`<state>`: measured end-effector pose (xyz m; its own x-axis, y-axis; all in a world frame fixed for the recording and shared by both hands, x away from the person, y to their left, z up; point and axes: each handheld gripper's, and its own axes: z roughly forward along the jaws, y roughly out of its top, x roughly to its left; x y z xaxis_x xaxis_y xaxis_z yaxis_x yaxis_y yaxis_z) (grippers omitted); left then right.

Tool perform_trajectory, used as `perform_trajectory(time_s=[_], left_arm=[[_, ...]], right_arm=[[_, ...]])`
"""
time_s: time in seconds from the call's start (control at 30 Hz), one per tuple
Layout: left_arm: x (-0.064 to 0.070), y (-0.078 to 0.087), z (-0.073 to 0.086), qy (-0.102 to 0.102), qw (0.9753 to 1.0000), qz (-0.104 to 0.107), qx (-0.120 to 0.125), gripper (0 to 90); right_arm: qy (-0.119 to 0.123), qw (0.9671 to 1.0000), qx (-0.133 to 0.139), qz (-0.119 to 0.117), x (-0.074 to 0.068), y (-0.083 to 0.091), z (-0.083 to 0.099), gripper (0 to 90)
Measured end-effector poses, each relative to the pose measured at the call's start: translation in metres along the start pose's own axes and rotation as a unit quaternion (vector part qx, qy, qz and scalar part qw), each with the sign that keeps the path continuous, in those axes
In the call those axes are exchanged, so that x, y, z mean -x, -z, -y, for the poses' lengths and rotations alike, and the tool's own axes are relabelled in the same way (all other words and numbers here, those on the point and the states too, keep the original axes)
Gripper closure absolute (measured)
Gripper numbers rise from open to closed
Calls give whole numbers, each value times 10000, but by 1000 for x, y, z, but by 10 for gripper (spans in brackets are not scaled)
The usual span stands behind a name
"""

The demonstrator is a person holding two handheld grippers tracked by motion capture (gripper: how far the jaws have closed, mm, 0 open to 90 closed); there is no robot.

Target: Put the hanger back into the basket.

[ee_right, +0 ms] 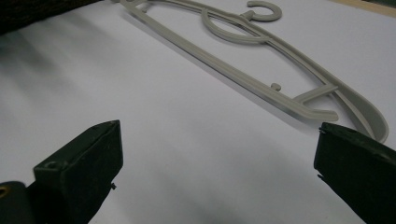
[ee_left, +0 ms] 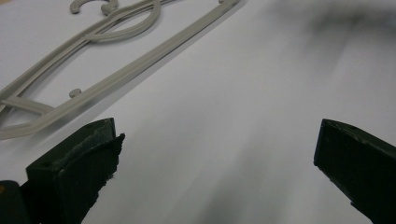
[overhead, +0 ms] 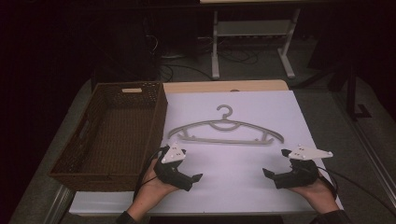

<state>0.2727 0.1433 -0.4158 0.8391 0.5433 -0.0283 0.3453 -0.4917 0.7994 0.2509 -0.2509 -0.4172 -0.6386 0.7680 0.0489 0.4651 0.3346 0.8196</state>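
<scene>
Grey plastic forms the hanger (overhead: 226, 128), which is lying flat on the white sheet (overhead: 233, 186), hook pointing away, just beside the wicker basket (overhead: 112, 135). The left gripper (overhead: 195, 177) and right gripper (overhead: 266, 172) are resting near it, jaws spread and empty. Judging from this, approach is pending; the next move likely calls for pinching its thin bar.

Wooden table (overhead: 261, 86), mostly covered by a white sheet (overhead: 261, 121). Grey plastic hanger (overhead: 226, 130) flat on the sheet near the table's middle, hook toward the far edge. Brown woven basket (overhead: 154, 122) along the left edge, just beside the hanger's left end.
</scene>
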Motion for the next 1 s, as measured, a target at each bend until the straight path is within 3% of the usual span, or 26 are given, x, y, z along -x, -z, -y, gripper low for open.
perform_trajectory(time_s=[0.27, 0.57, 0.8, 1.0], left_arm=[[0, 1, -1, 29, 10000, 22, 41, 0], [-1, 3, -1, 71, 10000, -12, 56, 0], [-1, 4, -1, 85, 9999, -25, 69, 0], [0, 3, -1, 90, 9999, -15, 69, 0]], right_arm=[[-45, 10000, 2, 44, 6, -7, -11, 10], [-175, 9998, 4, 66, 14, -20, -27, 75], [-202, 9998, -24, -18, 19, -28, -36, 149], [-289, 9995, 28, -132, 26, -38, -45, 281]])
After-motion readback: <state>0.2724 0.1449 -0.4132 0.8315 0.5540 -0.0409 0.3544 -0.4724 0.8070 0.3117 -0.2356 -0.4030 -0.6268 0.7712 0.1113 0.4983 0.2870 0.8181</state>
